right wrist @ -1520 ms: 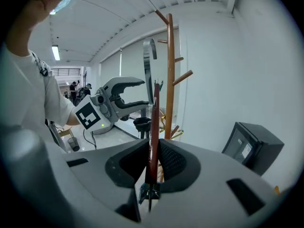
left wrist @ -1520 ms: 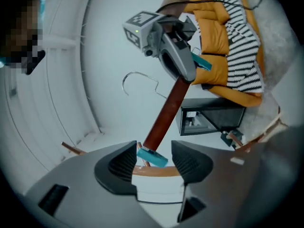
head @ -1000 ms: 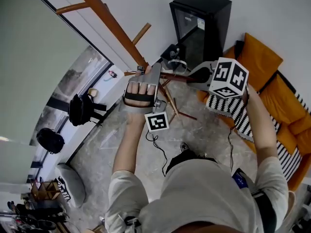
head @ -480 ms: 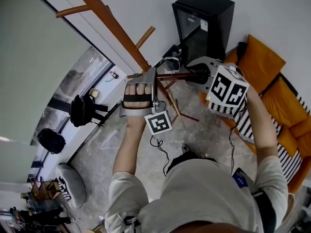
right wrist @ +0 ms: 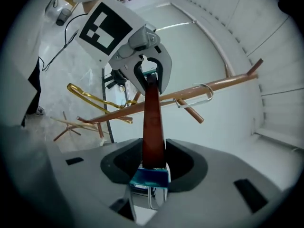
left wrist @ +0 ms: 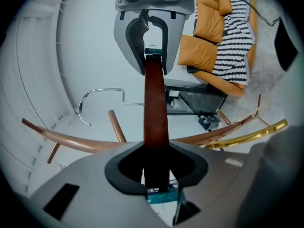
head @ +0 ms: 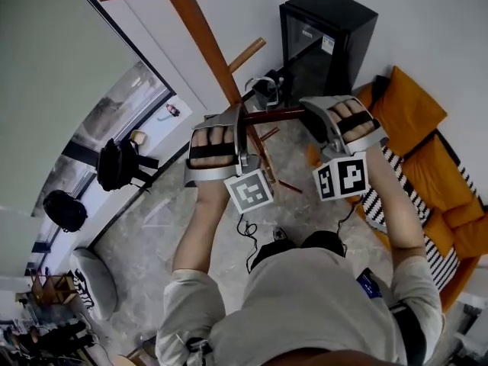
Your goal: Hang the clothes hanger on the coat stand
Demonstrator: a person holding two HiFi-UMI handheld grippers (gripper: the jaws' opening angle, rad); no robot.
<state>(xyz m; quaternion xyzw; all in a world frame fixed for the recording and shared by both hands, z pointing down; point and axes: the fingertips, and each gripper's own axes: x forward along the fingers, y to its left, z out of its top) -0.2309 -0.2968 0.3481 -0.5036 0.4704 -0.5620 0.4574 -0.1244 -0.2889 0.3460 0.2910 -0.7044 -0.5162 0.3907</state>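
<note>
- Dark red-brown wood: the hanger [head: 274, 115] runs level from one claw to the other, with an arm end in each. Its metal hook [left wrist: 102, 101] sits beyond the tips, to the left claw's left.
- The left claw [head: 242, 117] has just closed and pinches its end of the hanger between both pads.
- The right claw [head: 309, 114] has just been opening. The other arm end lies between its jaws and appears to touch both pads, so I judge this the weaker hold.
- If the right claw lets go, the hanger would hang from the left claw alone. It could swivel in those pads and tip the hook off line.
- The coat stand [head: 202, 33] rises just beyond both claws, with a peg [head: 248, 54] above them. Whether the hook touches the pole I cannot tell. A small hook mouth could miss the peg or knock the pole.
- Releasing before the hook is seated would drop the hanger.
</note>
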